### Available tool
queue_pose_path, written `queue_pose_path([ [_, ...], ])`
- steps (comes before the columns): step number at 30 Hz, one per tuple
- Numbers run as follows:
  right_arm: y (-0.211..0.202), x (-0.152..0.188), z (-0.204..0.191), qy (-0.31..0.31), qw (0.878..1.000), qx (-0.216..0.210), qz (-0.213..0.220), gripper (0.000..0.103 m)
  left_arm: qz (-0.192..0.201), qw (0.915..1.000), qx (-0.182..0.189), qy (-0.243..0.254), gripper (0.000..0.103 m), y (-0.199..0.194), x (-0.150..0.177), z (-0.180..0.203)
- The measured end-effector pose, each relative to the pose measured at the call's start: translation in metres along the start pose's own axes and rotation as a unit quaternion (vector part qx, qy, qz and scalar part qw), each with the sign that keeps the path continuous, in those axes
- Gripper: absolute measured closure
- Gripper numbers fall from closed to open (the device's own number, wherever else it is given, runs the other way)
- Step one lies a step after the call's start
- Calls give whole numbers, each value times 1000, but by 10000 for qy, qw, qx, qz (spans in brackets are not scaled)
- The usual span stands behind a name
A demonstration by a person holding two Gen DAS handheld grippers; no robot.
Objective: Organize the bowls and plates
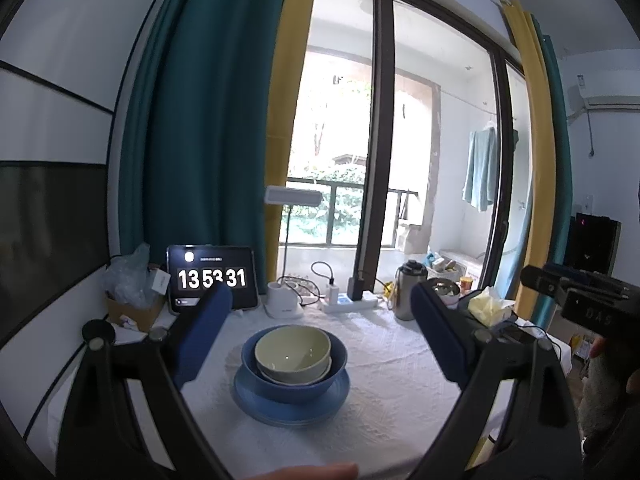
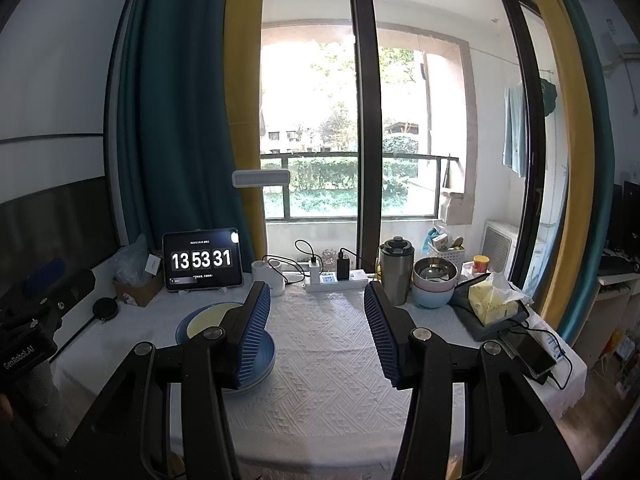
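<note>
From the left wrist, the left gripper [image 1: 320,320] hovers just above the table [image 1: 400,368], its jaws spread wide and empty on either side of the stack. That stack is the landmark: a pale green bowl [image 1: 294,354] nested in a blue bowl [image 1: 294,384], which sits on a blue plate [image 1: 292,408], in front of the tablet clock [image 1: 212,278]. The stack looks complete and centred, so the sound course is to leave it be, or, if it must shift, to close low on the blue bowl's wall rather than on the loose inner bowl.

From the right wrist, the right gripper [image 2: 318,332] has its fingers [image 2: 256,332] about half spread with only bare tablecloth between them; it holds nothing. The stack lies to its left, mostly hidden behind the left finger, so I cannot tell whether that finger touches the plate's rim. Far right of the stack, beside the steel flask [image 2: 395,270], more bowls [image 2: 434,284] stand nested, possibly the next to gather.
</note>
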State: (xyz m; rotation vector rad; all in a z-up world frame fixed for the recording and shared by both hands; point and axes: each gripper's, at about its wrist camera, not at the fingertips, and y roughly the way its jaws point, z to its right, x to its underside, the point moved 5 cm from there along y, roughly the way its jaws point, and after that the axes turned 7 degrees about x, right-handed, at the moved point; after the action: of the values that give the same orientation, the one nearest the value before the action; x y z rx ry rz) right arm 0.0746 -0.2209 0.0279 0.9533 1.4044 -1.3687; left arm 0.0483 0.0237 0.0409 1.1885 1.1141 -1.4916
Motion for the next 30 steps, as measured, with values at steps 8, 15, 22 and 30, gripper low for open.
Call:
queue_pose_path([
  [8,0,1,1,17,10000,24,-11,51,-11,10000,16,-2,11,0,-1,1],
  [15,-1,2,2,16,10000,27,-26,51,10,10000,43,-2,11,-1,-1,1],
  [22,1,2,3,15,10000,27,-41,51,21,10000,78,-26,11,-1,-2,0],
  [30,3,3,3,17,10000,27,-79,51,22,10000,77,-29,11,-2,-2,0],
])
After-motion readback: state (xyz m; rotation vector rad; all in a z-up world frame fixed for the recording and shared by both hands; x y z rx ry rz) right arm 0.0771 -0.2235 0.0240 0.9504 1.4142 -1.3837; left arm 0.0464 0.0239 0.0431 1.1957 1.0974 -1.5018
